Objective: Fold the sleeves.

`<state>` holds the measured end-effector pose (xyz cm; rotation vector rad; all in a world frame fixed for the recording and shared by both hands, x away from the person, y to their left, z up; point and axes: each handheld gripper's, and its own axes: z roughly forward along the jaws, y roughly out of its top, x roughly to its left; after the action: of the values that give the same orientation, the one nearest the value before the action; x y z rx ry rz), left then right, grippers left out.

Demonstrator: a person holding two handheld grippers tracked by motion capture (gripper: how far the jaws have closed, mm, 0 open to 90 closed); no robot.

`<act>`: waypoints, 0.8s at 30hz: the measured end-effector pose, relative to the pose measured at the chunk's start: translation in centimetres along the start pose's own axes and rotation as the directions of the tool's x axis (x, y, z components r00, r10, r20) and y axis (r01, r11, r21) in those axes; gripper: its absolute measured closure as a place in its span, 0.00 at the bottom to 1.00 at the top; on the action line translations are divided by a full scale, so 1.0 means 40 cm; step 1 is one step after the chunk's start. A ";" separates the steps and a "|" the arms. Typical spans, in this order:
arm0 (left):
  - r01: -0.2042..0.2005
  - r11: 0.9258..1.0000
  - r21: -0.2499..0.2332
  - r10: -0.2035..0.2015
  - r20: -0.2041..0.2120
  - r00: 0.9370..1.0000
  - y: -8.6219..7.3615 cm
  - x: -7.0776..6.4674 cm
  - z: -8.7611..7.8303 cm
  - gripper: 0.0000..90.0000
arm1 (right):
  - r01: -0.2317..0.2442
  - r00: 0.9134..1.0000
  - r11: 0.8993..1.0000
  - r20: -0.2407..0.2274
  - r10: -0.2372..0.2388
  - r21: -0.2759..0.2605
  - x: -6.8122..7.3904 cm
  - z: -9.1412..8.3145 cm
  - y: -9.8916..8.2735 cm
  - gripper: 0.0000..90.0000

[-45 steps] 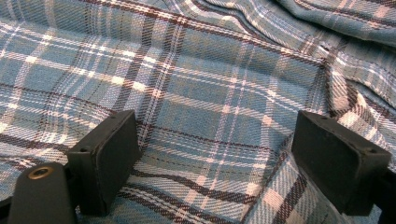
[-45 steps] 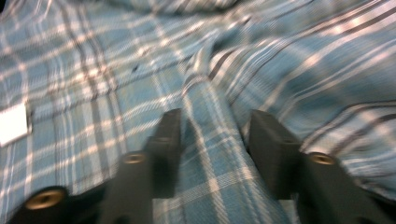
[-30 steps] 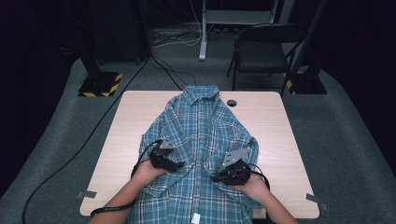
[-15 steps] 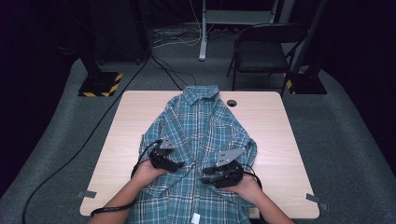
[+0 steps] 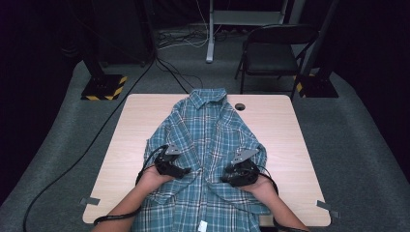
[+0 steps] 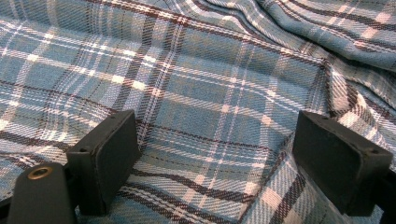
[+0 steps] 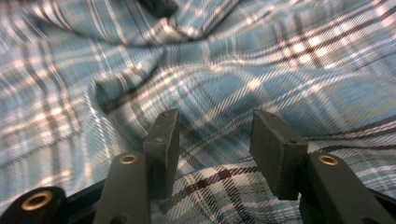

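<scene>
From the high view, a blue plaid shirt [image 5: 208, 145] lies spread front-up on the light wood tabletop [image 5: 285, 125], collar toward the far edge and hem hanging over the near one, with the left tool [image 5: 183, 171] and the right tool [image 5: 227, 178] resting low on it at either side of the button line, both aimed inward. In the left gripper view, the left tool [image 6: 219, 163] stands wide, its black pads [image 6: 109, 154] well apart over flat cloth and pinching nothing. In the right gripper view, the right tool [image 7: 212, 140] is about half open (its jaws have just been opening), with a soft ridge of the shirt [image 7: 210, 70] ahead of it but nothing pressed between the pads. This looks like the step of getting hold of the lower front for a fold or a smoothing pull. The next move probably calls for each tool to settle onto a fold or edge and close on one layer of fabric before lifting.
</scene>
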<state>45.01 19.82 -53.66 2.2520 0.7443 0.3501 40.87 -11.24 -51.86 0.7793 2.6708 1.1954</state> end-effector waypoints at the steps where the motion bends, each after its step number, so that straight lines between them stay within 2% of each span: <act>1: -0.001 1.000 0.000 0.001 0.000 1.000 0.000 0.000 0.000 0.15 | 0.006 1.000 1.000 0.004 -0.006 0.011 0.002 0.007 -0.001 0.57; 6: -0.003 1.000 0.001 0.003 0.002 1.000 -0.001 -0.001 0.000 0.15 | 0.043 0.999 0.997 0.011 -0.044 0.063 0.022 0.037 -0.004 0.55; 8: -0.004 1.000 0.000 0.004 0.003 1.000 -0.001 -0.001 0.000 0.15 | 0.061 0.998 0.996 0.018 -0.062 0.062 0.030 0.041 -0.005 0.54; 10: -0.003 1.000 0.001 0.003 0.004 1.000 -0.001 -0.002 -0.001 0.15 | 0.060 0.998 0.996 0.018 -0.061 0.064 0.033 0.042 -0.004 0.54; 12: -0.005 1.000 0.002 0.005 0.007 1.000 -0.001 -0.002 -0.001 0.14 | 0.053 0.999 0.997 0.011 -0.053 0.054 0.036 0.042 -0.007 0.52; 14: -0.005 1.000 0.002 0.005 0.009 1.000 -0.002 -0.003 -0.001 0.14 | 0.052 0.998 0.997 -0.023 -0.050 0.063 0.038 0.041 -0.005 0.53; 15: -0.005 1.000 0.004 0.005 0.010 1.000 -0.001 -0.004 -0.002 0.14 | 0.059 0.998 0.996 -0.023 -0.057 0.066 0.040 0.039 -0.003 0.52; 17: -0.005 1.000 0.007 0.005 0.011 1.000 -0.001 -0.004 -0.002 0.14 | 0.071 0.997 0.996 0.009 -0.072 0.047 0.041 0.026 0.003 0.51; 19: -0.003 1.000 0.010 0.002 0.012 1.000 0.000 -0.004 -0.003 0.15 | 0.066 0.996 0.998 0.067 -0.066 0.001 0.035 0.007 0.011 0.48; 22: -0.003 1.000 0.012 0.003 0.014 1.000 0.001 -0.003 -0.003 0.15 | 0.034 0.988 0.999 0.154 -0.027 -0.041 0.010 -0.014 0.015 0.47; 24: -0.005 1.000 0.011 0.005 0.014 1.000 0.001 -0.004 -0.002 0.14 | 0.003 0.979 0.999 0.205 0.004 -0.037 -0.011 -0.015 0.011 0.46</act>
<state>44.86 19.76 -53.58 2.2650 0.7348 0.3337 41.22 -11.62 -51.18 0.8474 2.4754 1.0959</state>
